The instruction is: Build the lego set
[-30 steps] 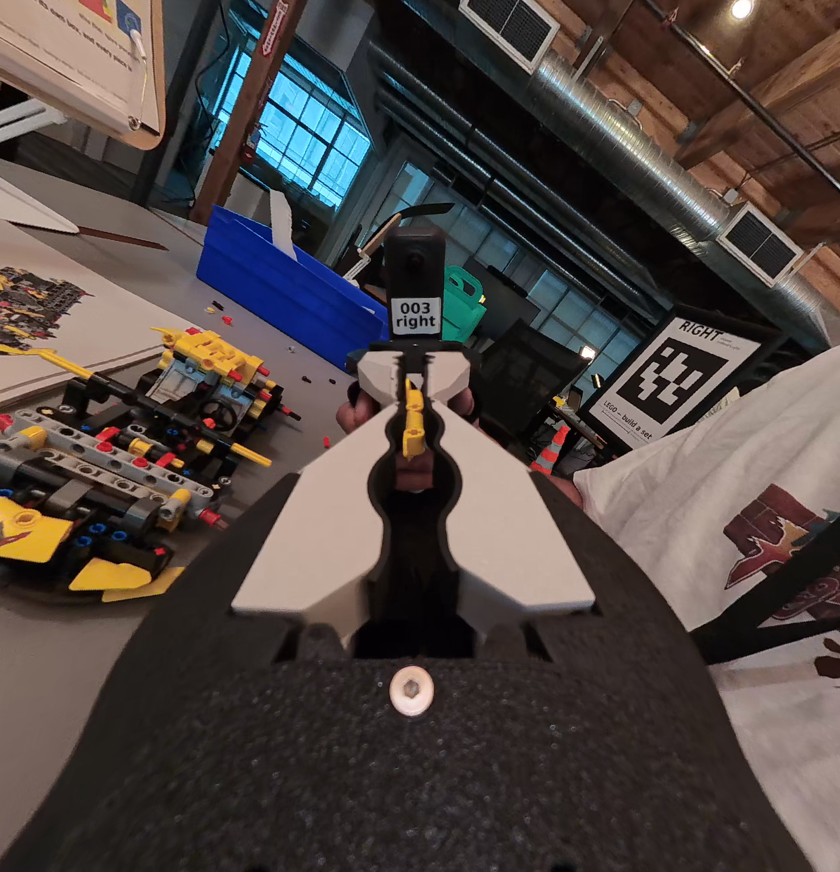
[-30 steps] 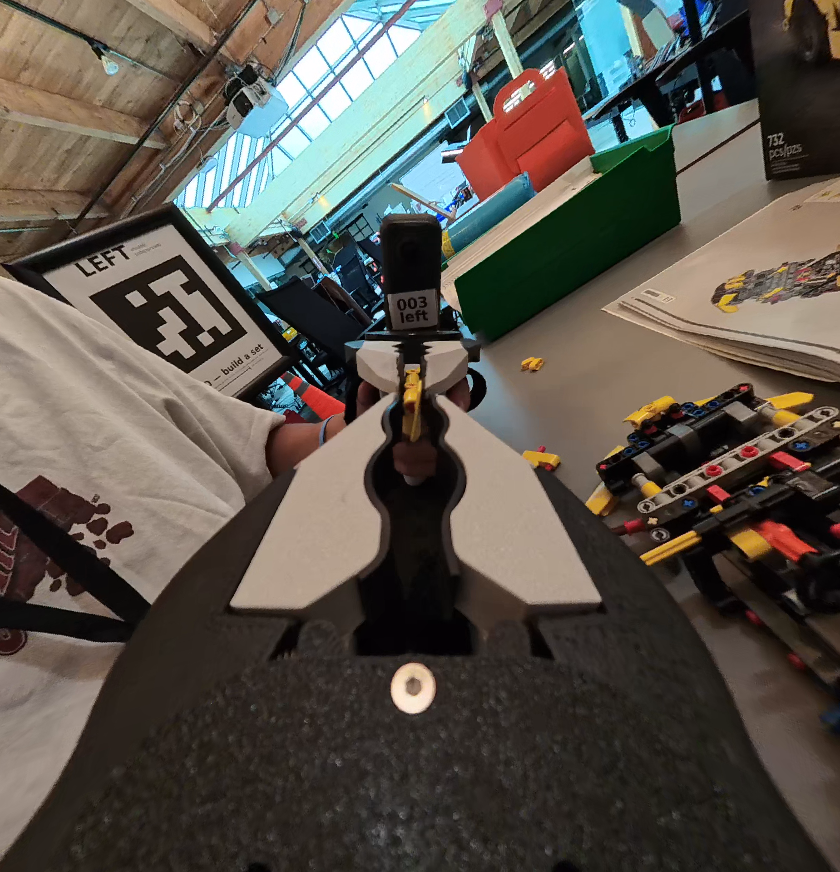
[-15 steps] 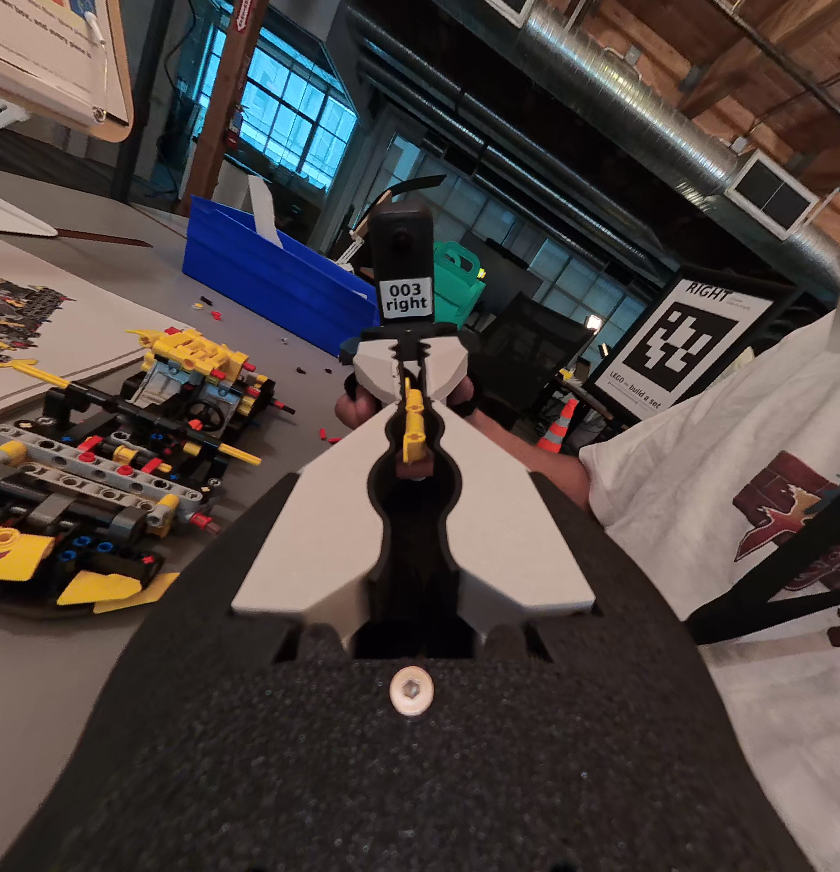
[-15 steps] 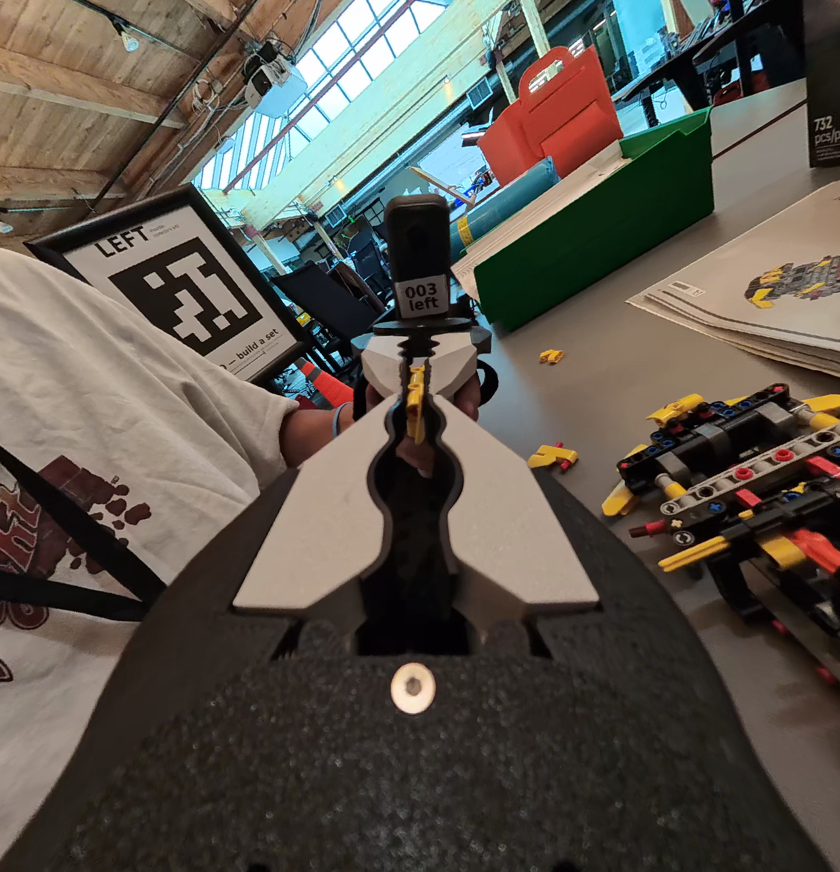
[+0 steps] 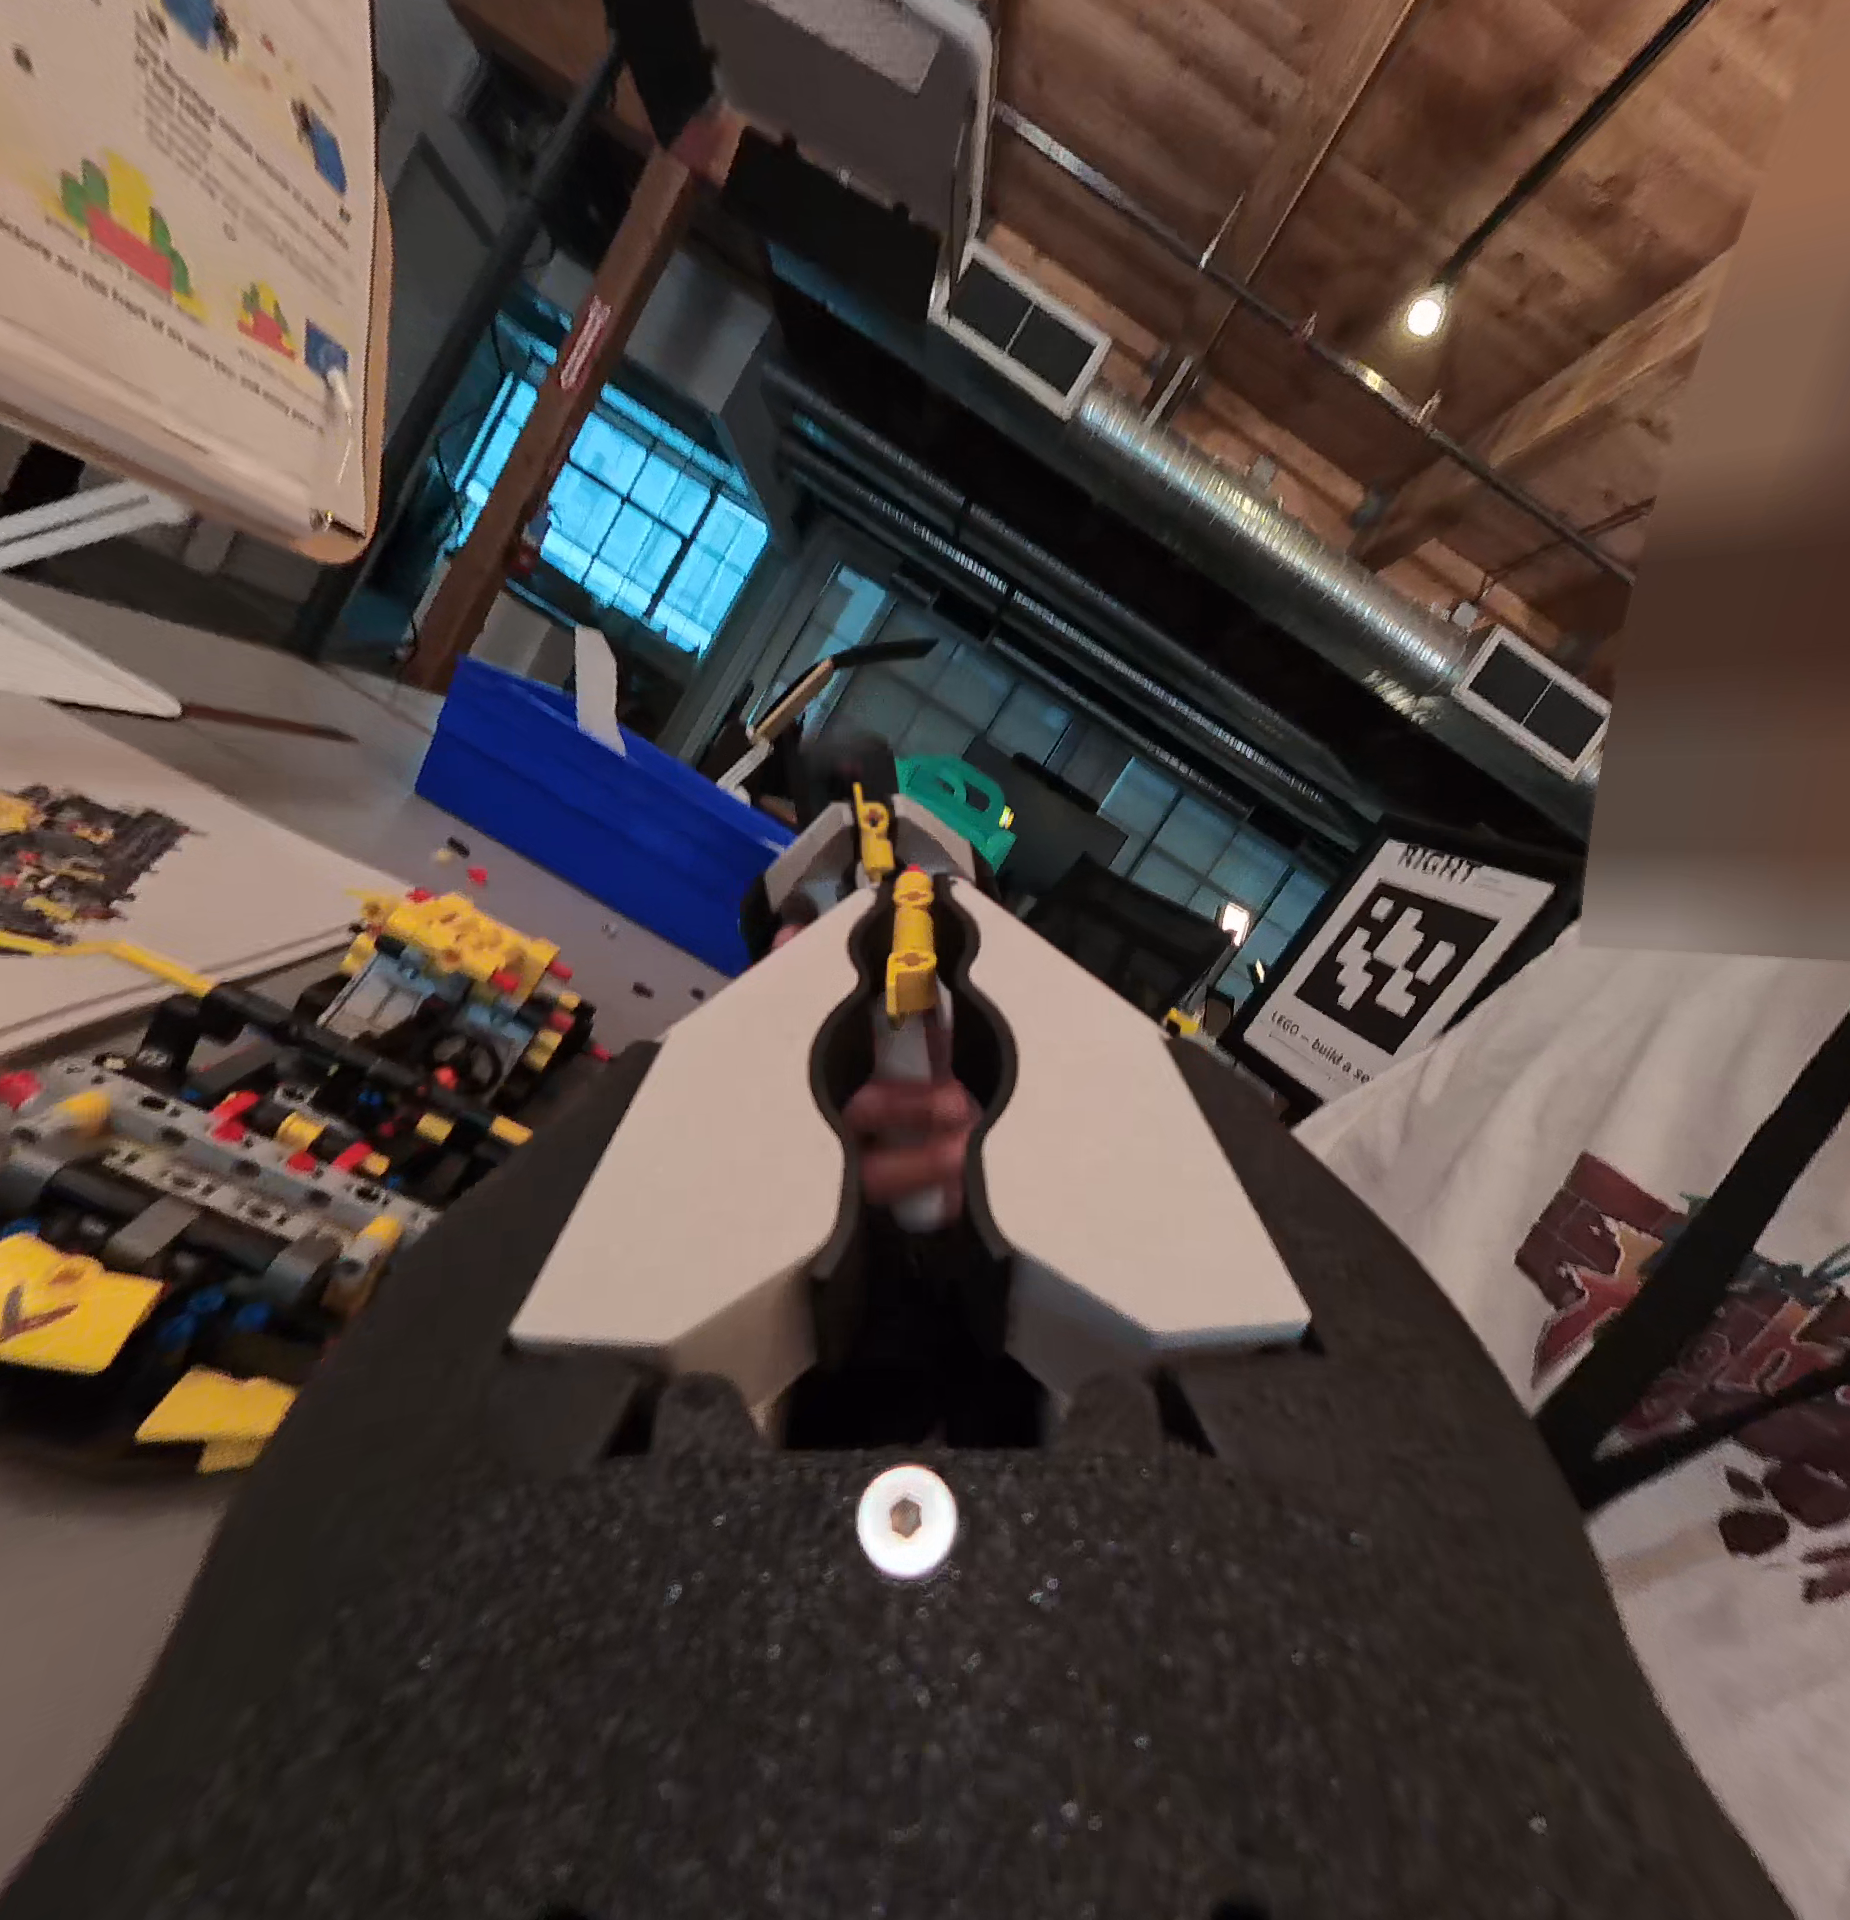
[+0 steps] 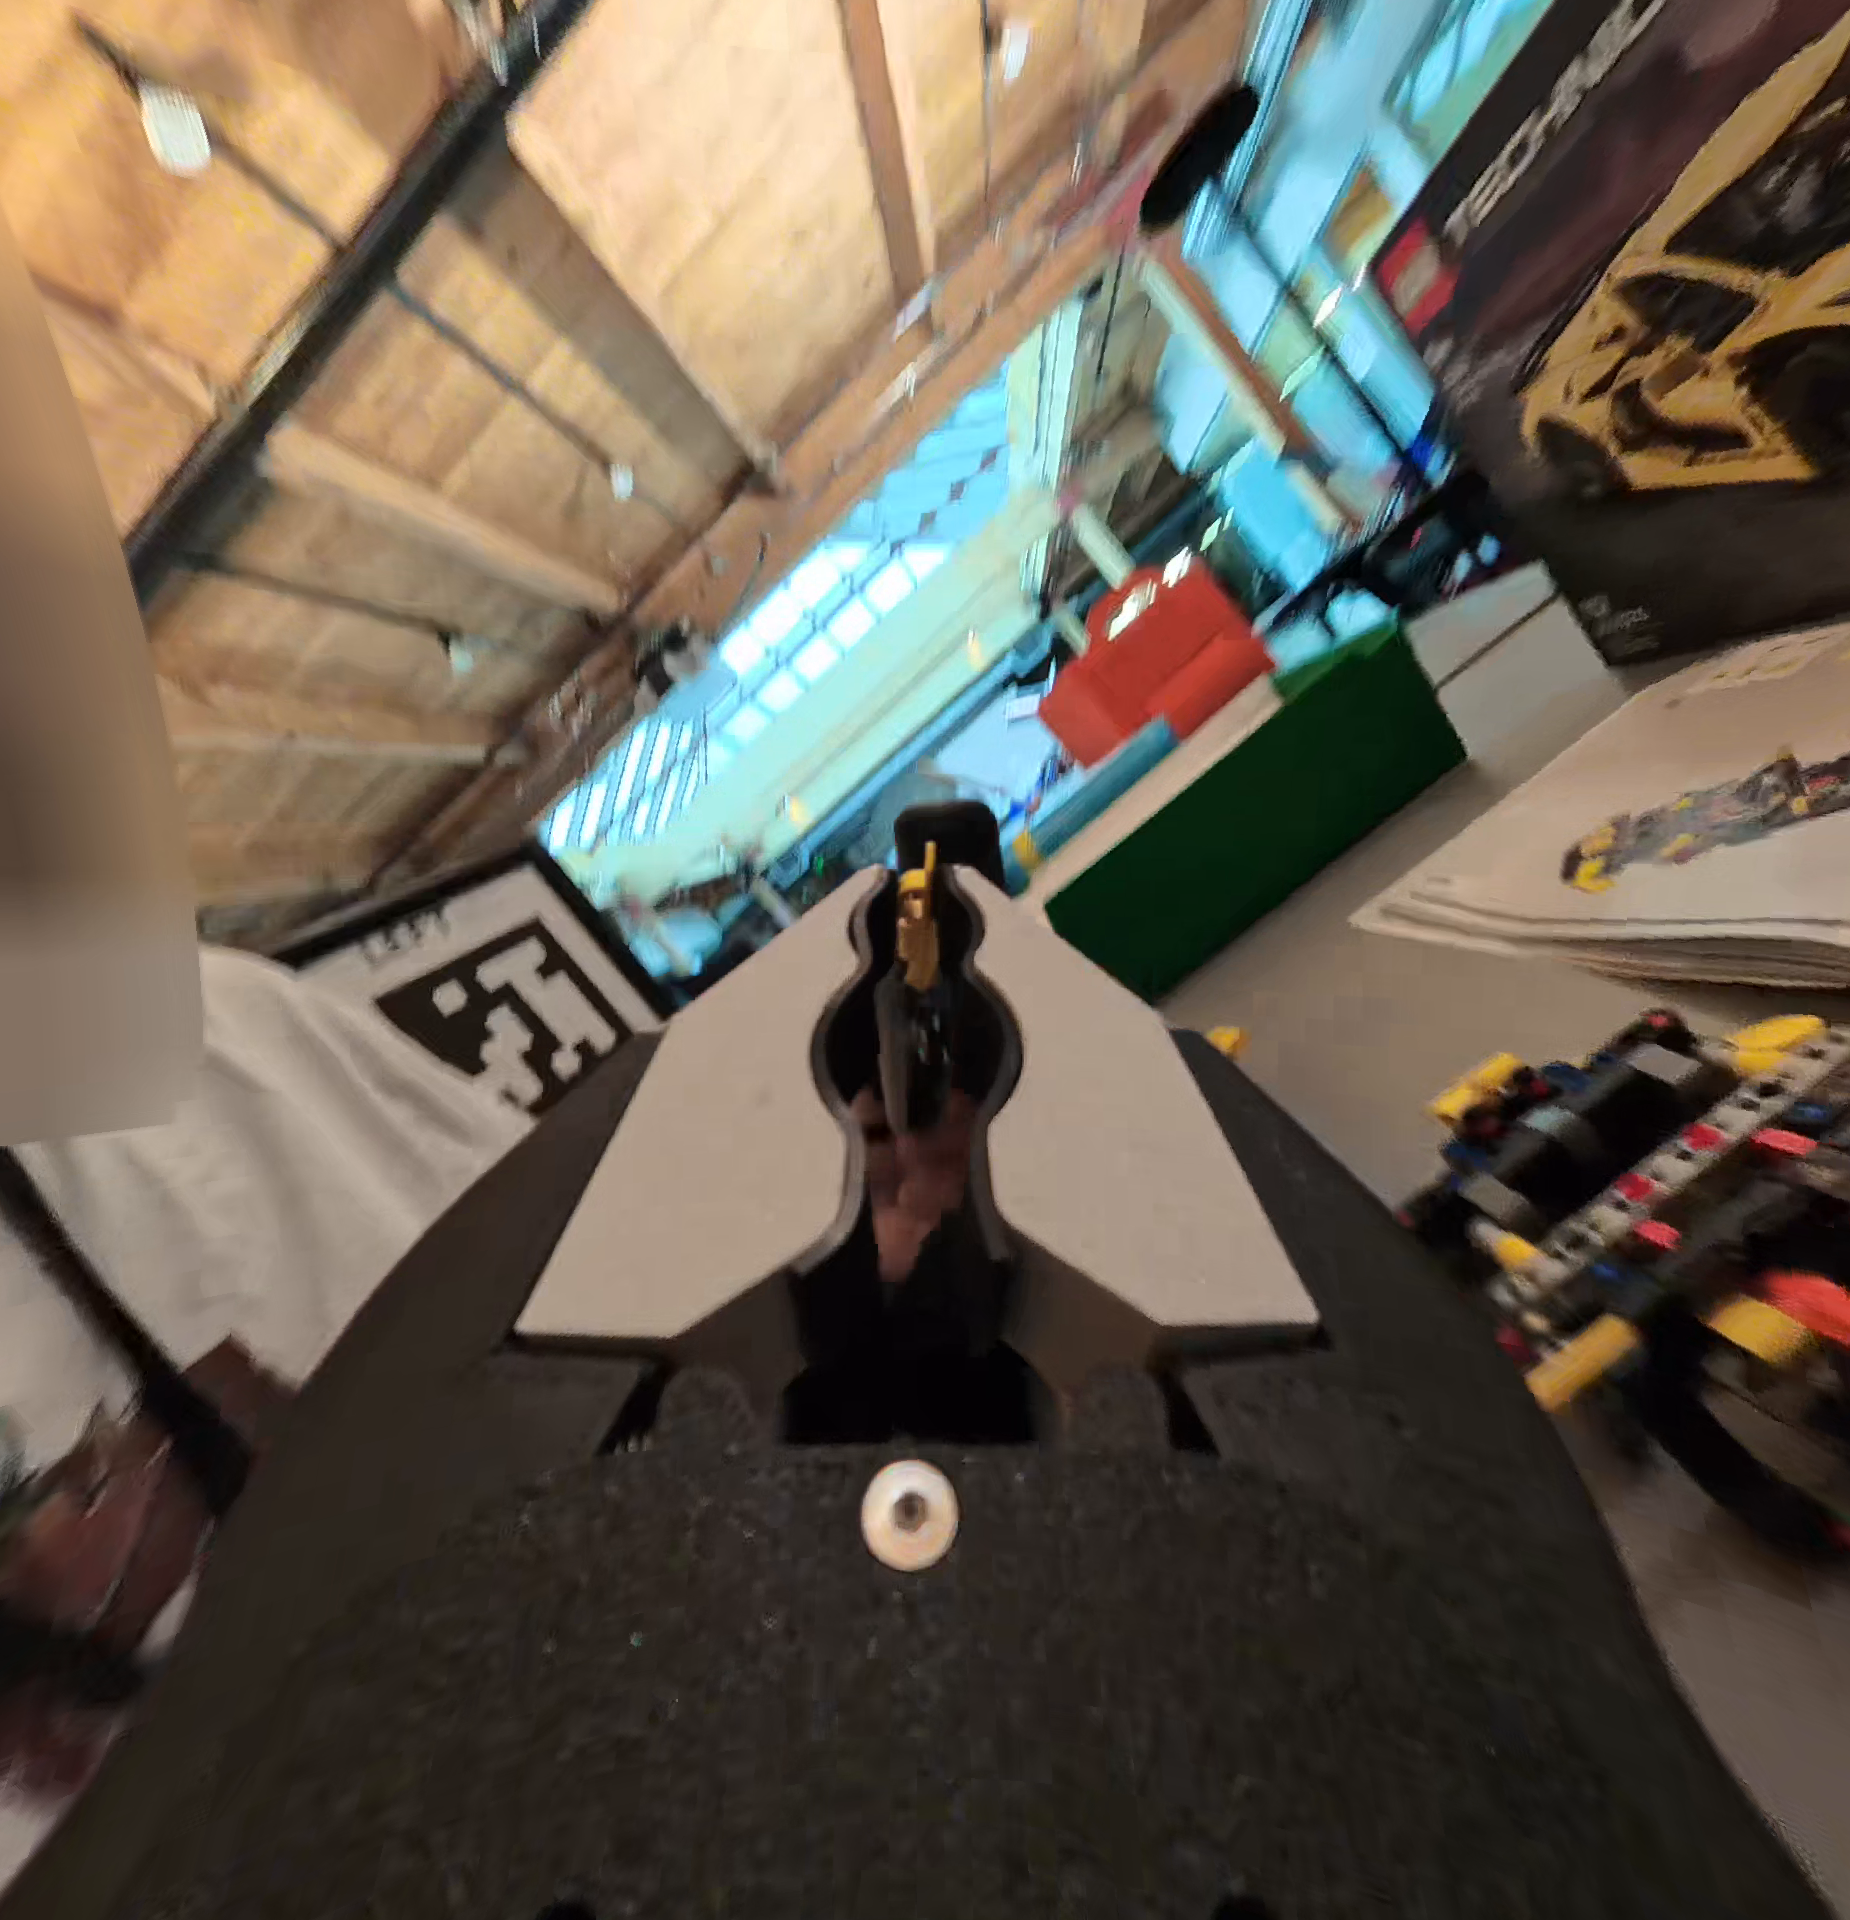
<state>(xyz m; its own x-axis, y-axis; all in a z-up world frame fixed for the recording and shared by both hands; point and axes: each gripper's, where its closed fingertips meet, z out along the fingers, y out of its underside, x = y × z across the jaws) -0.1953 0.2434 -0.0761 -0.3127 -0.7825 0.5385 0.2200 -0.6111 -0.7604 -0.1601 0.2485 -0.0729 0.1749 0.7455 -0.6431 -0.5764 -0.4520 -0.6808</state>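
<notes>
While both grippers face off in mid-air, the left gripper [image 5: 913, 925] pinches a yellow connector [image 5: 910, 956] and the right gripper [image 5: 867, 844] clamps another yellow piece [image 5: 875, 831]. Looks like mid-join; next needs careful lining up. Half-built car [image 5: 277, 1101] sits at 9 o'clock.

A grey table [image 5: 48, 1621] carries the part-built car [image 5: 266, 1091], booklet [image 6: 1679, 831], blue bin [image 5: 588, 790], green bin [image 6: 1264, 800].

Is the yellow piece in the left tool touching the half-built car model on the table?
Apart. The left wrist view shows the yellow piece pinched in the left tool, raised well to the right of the car model.
</notes>
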